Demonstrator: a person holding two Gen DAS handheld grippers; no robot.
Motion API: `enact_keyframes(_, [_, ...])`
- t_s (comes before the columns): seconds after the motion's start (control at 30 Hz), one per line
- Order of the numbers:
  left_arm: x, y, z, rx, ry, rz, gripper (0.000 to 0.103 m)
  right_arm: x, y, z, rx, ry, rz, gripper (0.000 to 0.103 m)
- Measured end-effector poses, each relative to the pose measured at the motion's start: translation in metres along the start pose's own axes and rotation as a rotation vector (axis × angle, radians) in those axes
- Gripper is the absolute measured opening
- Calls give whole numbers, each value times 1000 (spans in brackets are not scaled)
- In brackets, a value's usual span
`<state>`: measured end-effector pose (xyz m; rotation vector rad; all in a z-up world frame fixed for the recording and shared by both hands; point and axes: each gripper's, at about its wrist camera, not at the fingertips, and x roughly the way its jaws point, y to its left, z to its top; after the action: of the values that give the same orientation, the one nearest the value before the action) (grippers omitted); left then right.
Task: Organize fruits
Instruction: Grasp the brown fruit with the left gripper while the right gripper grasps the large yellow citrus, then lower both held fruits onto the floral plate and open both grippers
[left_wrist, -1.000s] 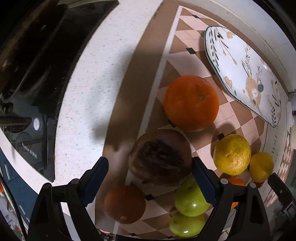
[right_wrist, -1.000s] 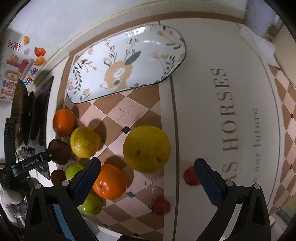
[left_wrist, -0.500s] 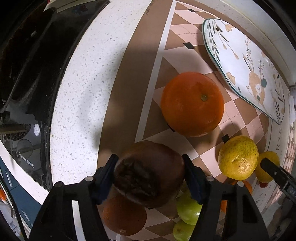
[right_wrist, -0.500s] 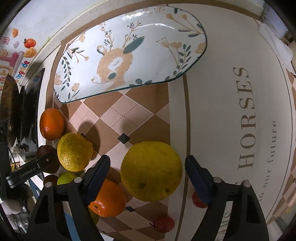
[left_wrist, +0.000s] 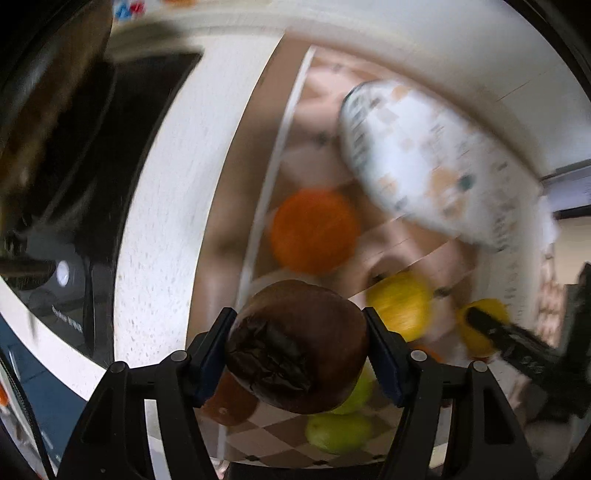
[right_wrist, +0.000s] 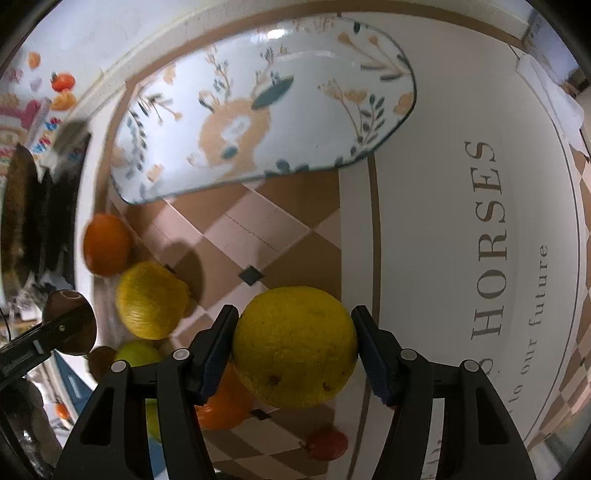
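Note:
My left gripper (left_wrist: 298, 314) is shut on a dark brown wrinkled fruit (left_wrist: 299, 343) and holds it above the checked mat. This view is blurred by motion. My right gripper (right_wrist: 293, 314) has its jaws closing on a large yellow citrus (right_wrist: 295, 347), and both blue pads touch its sides. The flowered oval plate (right_wrist: 258, 110) lies at the back with nothing on it. An orange (right_wrist: 105, 245), a smaller yellow citrus (right_wrist: 151, 301), green apples (left_wrist: 338, 432) and a small red fruit (right_wrist: 327, 443) rest on the mat.
A black cooktop (left_wrist: 92, 147) borders the white speckled counter on the left. The mat's plain part with "HORSES" lettering (right_wrist: 487, 240) spreads to the right. Another orange (right_wrist: 221, 410) sits under the right gripper. A wall runs behind the plate.
The left jaws closed on the brown fruit and lifted it off the mat. The right gripper moved forward over the large yellow citrus and its jaws narrowed onto it.

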<state>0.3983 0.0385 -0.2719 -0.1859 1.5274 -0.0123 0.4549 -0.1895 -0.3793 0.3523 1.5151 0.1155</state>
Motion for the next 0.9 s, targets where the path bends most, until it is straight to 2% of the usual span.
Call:
enact_keyframes(0.1, [-29,-26,28,31,-66,-57,66,-23,6,19,10,-57,39,65])
enact_keyframes(0.23, [-27,-51,80,60,-88,-98,66,-38,18,61,-13,-130,27,65])
enact_keyframes(0.37, [11,-69,137,44,-26,-131,66,-28,29,113,-60,-142,-26,65])
enact_keyframes(0.47, [42,-78,161,14,39,-133,66,-12,38,148,-107,-130,-76,65])
enact_keyframes(0.67, [74,-80,182,-4,98,-110,66,9,48,178,-154,-104,-114,65])
enact_keyframes(0.9, [82,-85,184,8,111,-83,66,19,41,182,-157,-79,-108,66])
